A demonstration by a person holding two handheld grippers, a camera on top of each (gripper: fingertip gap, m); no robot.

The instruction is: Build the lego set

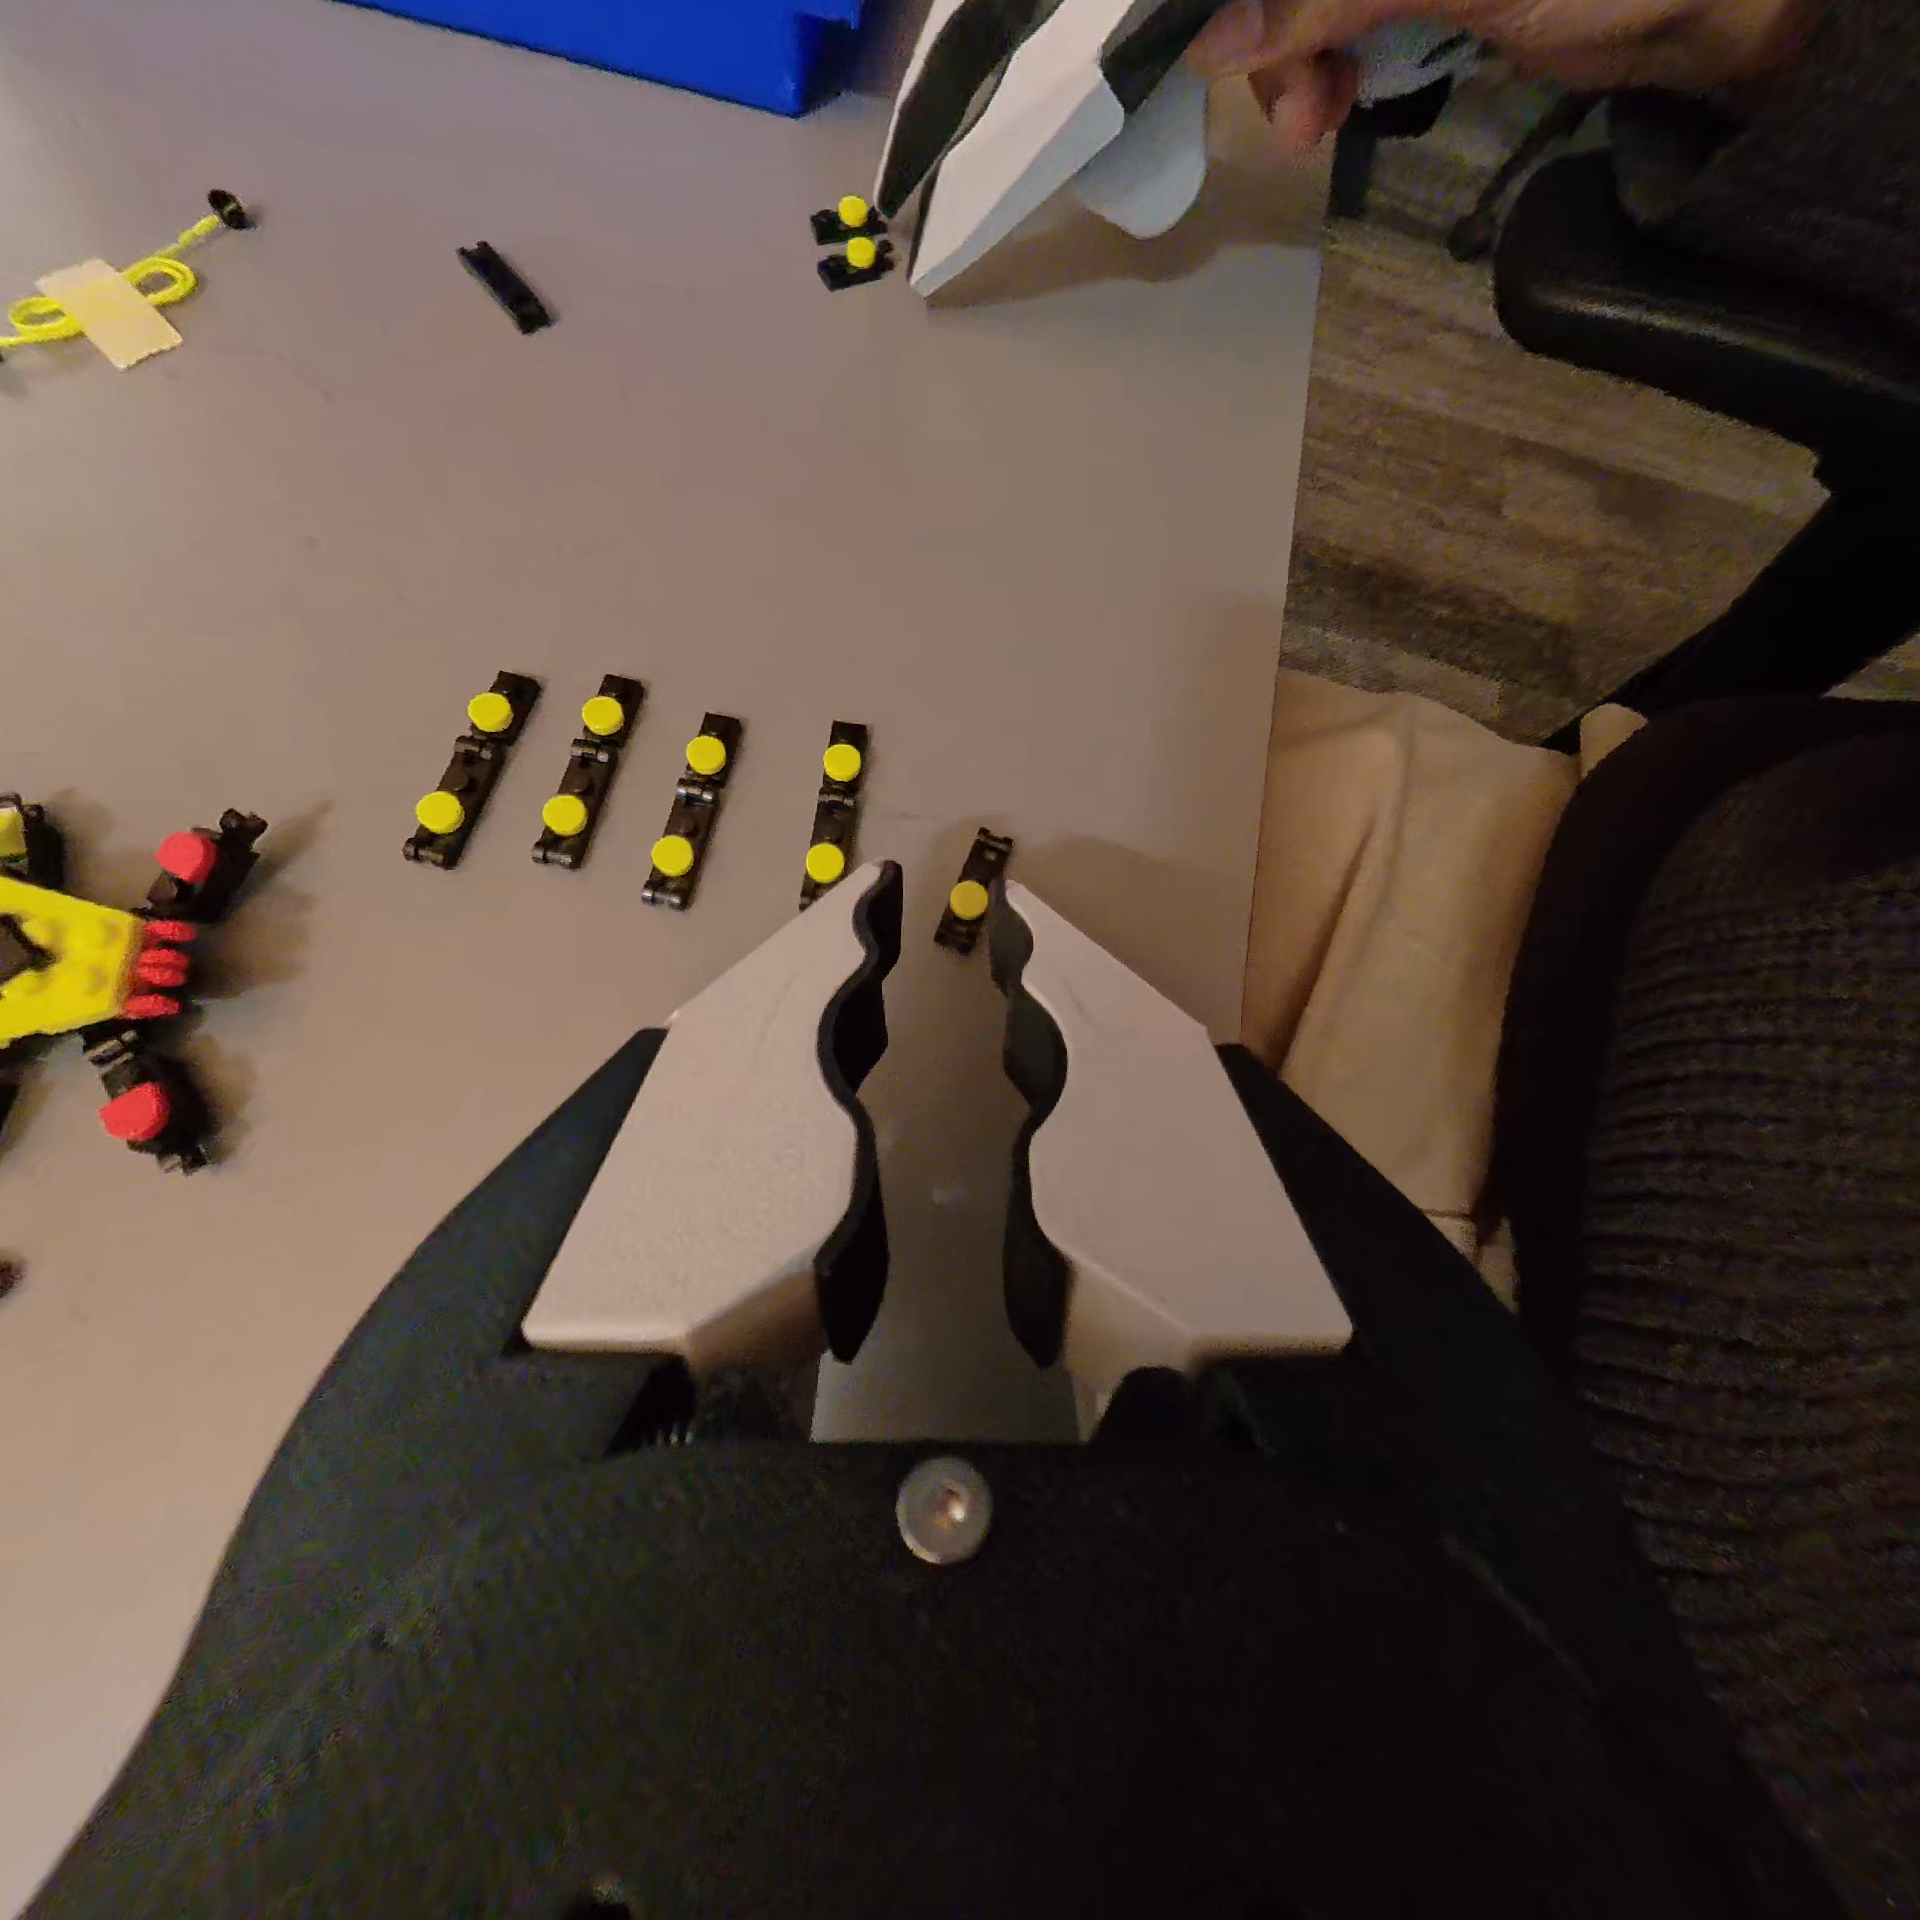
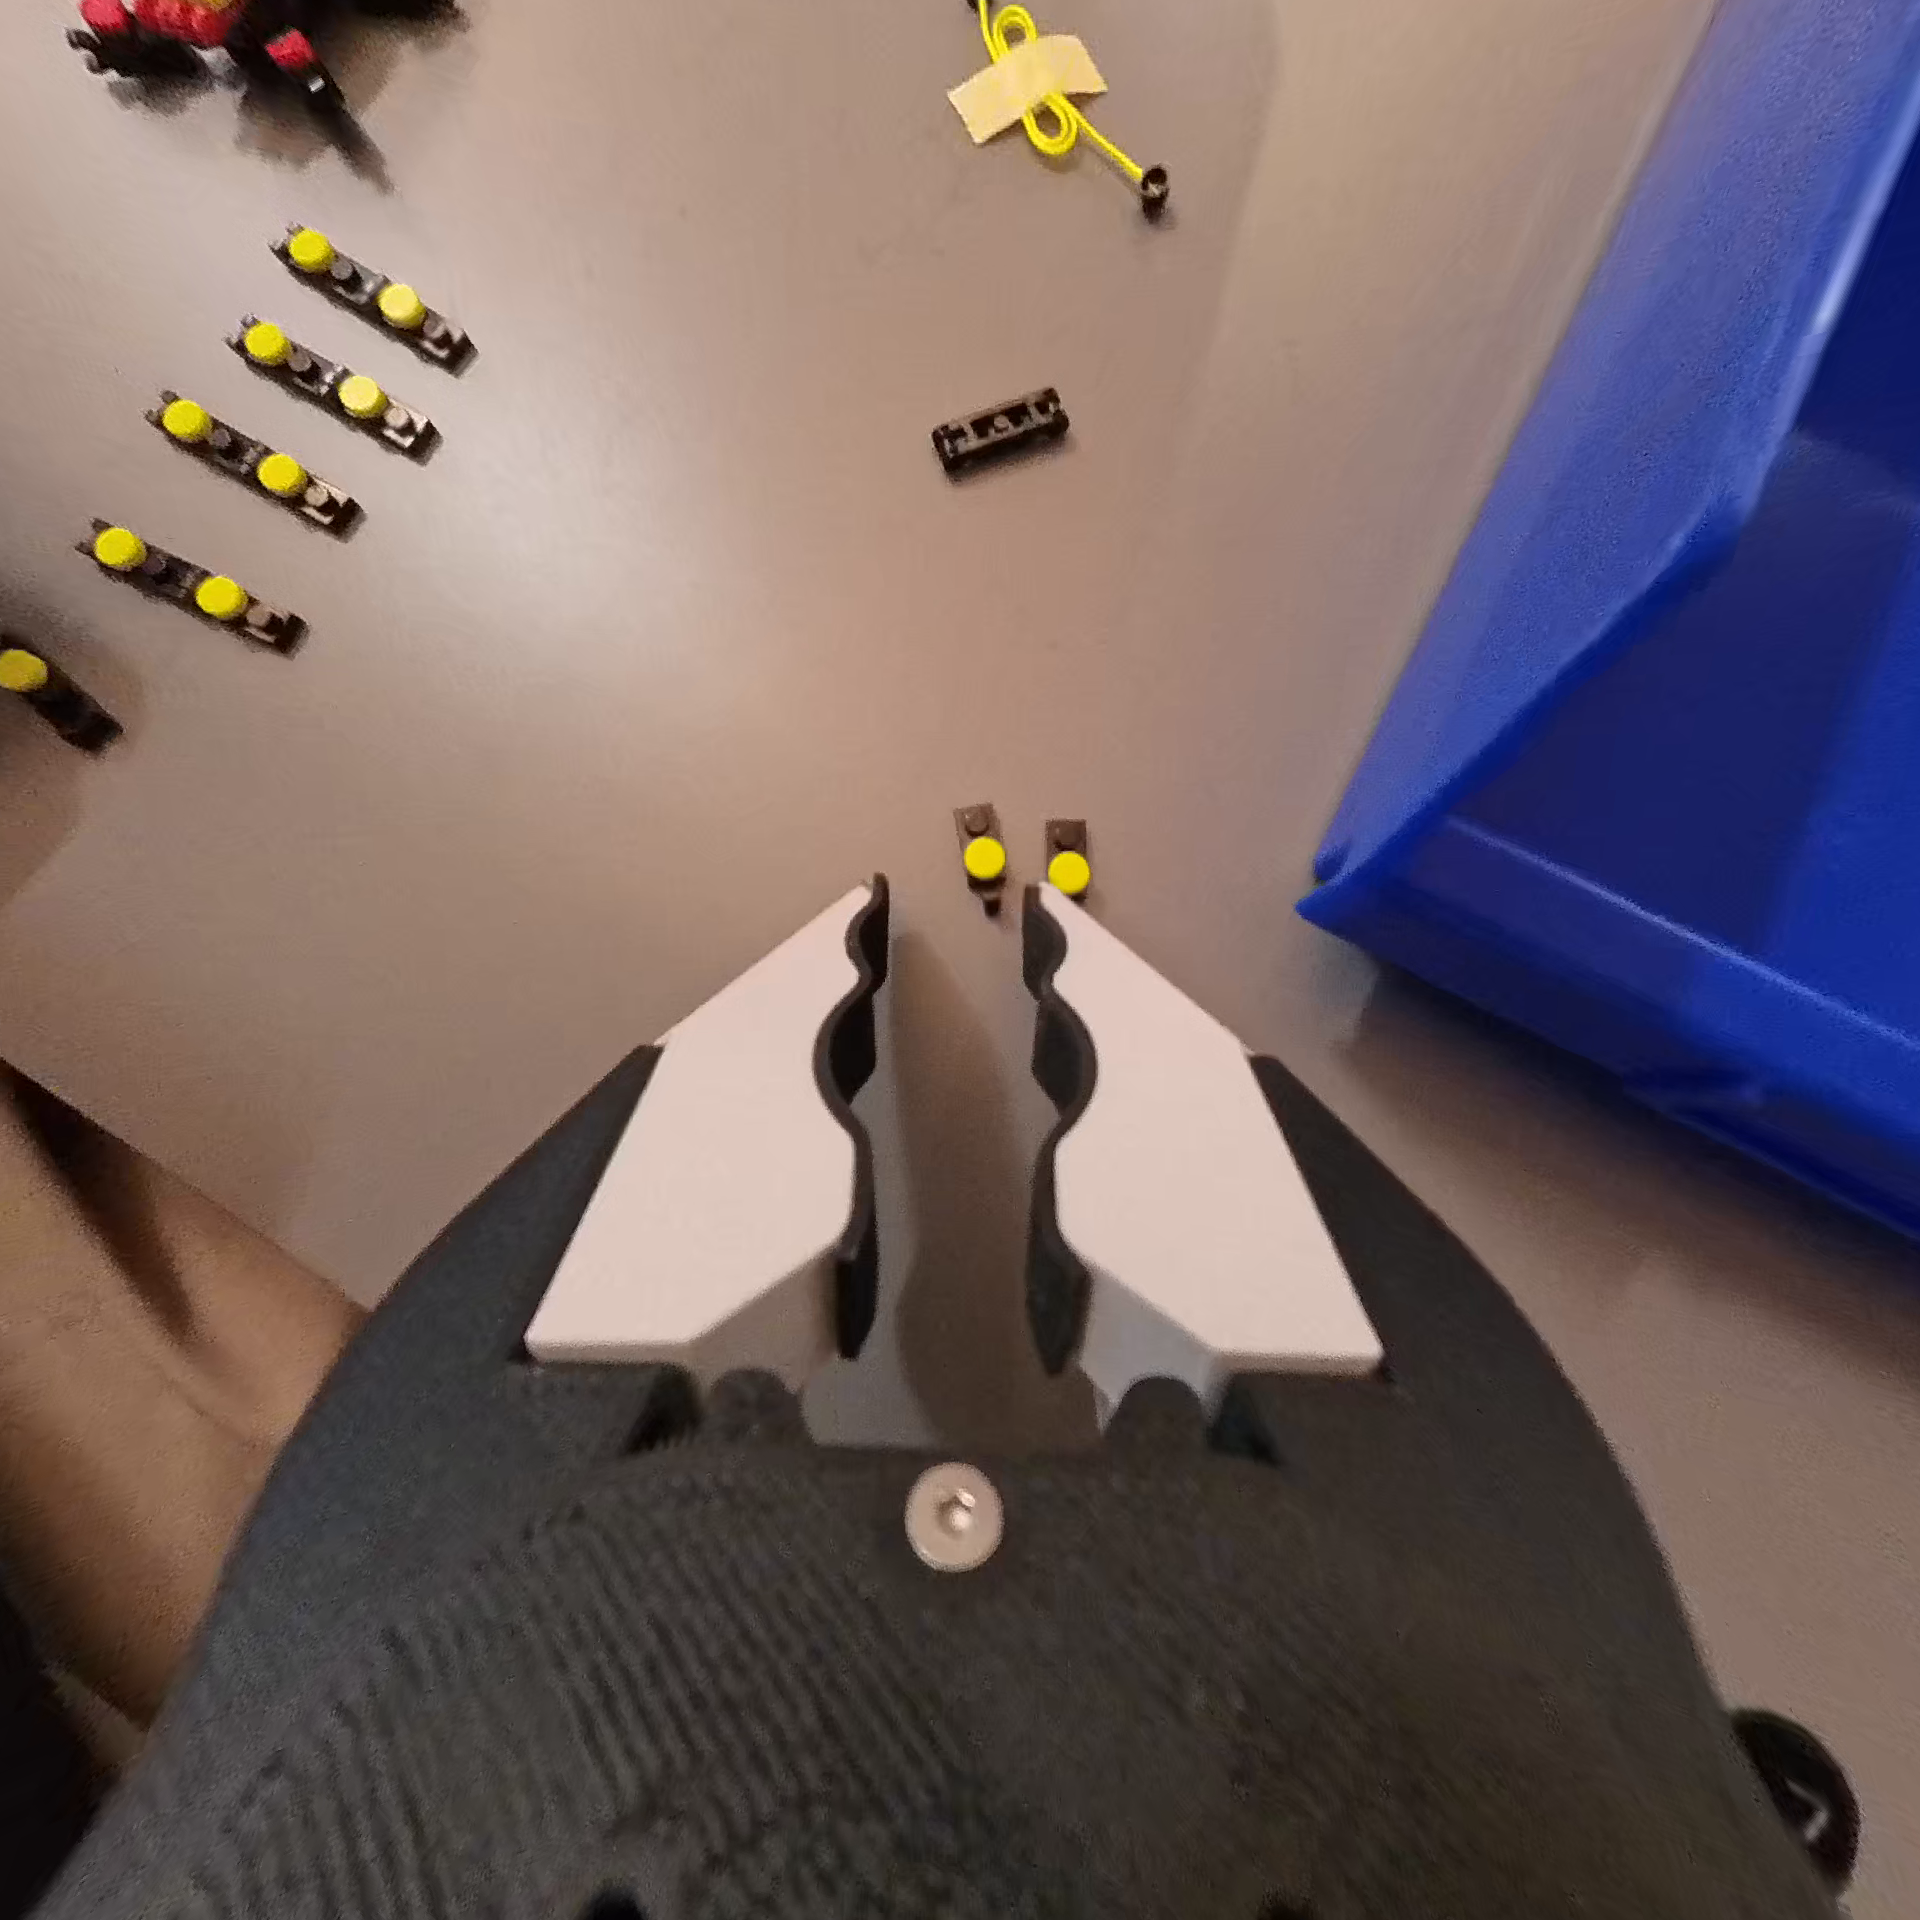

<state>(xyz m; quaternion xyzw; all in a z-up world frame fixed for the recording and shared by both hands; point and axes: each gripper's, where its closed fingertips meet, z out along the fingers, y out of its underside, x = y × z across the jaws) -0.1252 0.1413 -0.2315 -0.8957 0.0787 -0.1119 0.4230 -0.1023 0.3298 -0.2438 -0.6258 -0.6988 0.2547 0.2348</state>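
Several black hinge plates with yellow round tiles lie in a row on the grey table; the row also shows in the right wrist view. My left gripper is open and empty, its tips just short of a short black plate with one yellow tile. My right gripper is open and empty, just short of two small black plates with yellow tiles; the right gripper shows in the left wrist view beside these two plates. A yellow, red and black partial build lies at the left.
A bare black plate lies mid-table. A yellow string with tape lies beyond it. A blue bin stands to the right of my right gripper. The table edge, a black chair and a hand show at the right. The left gripper's tips are roughly 20 cm from the right gripper's. My left tips are roughly 7 cm from the row. My right wrist view looks at it from another angle.
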